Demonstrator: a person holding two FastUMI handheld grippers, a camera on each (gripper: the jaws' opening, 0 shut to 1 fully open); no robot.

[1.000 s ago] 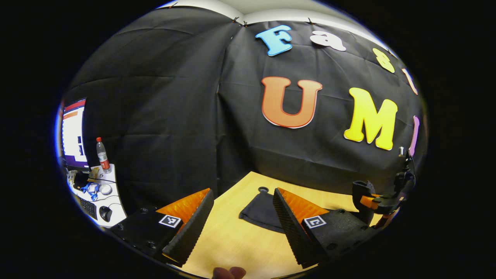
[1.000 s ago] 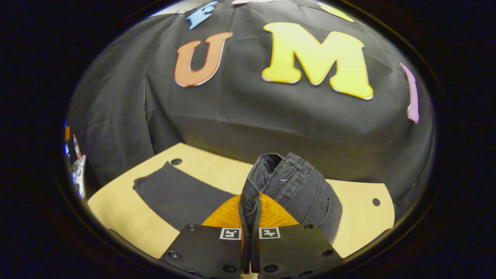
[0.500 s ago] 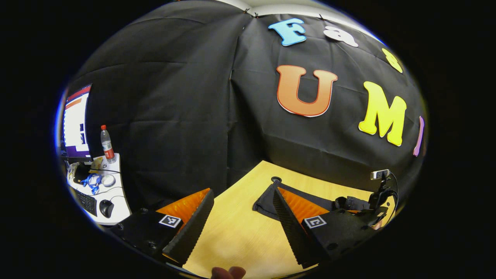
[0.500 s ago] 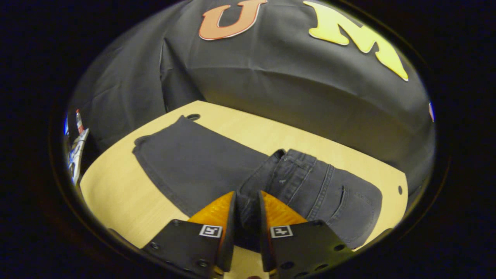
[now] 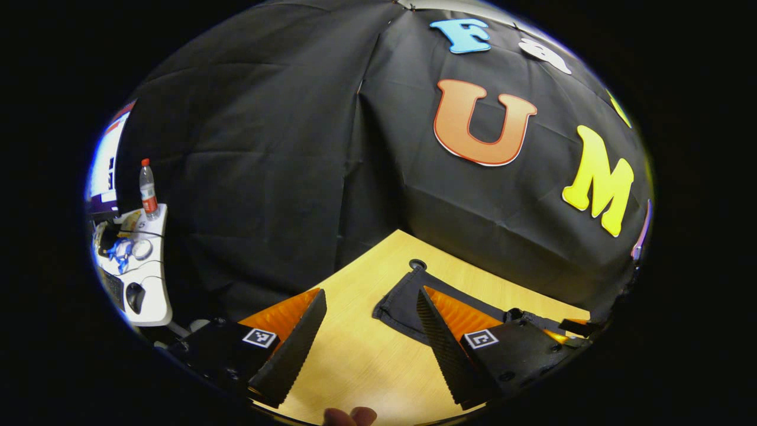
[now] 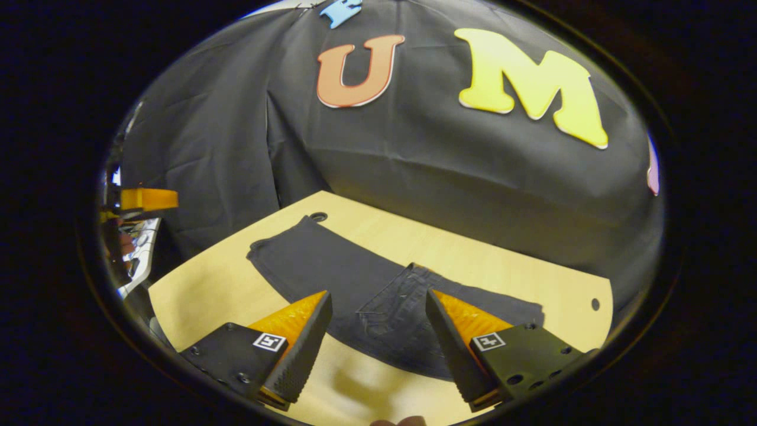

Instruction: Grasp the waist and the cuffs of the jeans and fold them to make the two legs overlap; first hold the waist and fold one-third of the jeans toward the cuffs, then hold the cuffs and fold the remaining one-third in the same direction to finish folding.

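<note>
The dark grey jeans lie flat on the wooden table, legs overlapped. Their waist part is folded over onto the legs, and the cuffs point to the far left. My right gripper is open, held just above and in front of the folded waist, touching nothing. The left gripper is open over bare table, a little short of the cuff end. It also appears at the left edge of the right gripper view. The right gripper shows low on the right of the left gripper view.
A side desk at the far left carries a bottle, a keyboard, a mouse and a monitor. The table has round holes near its back corners. Black cloth closes off the back. A fingertip shows at the bottom edge.
The right gripper laid the waist down on the legs, opened and drew back from it. The left gripper stayed open and shifted slightly.
</note>
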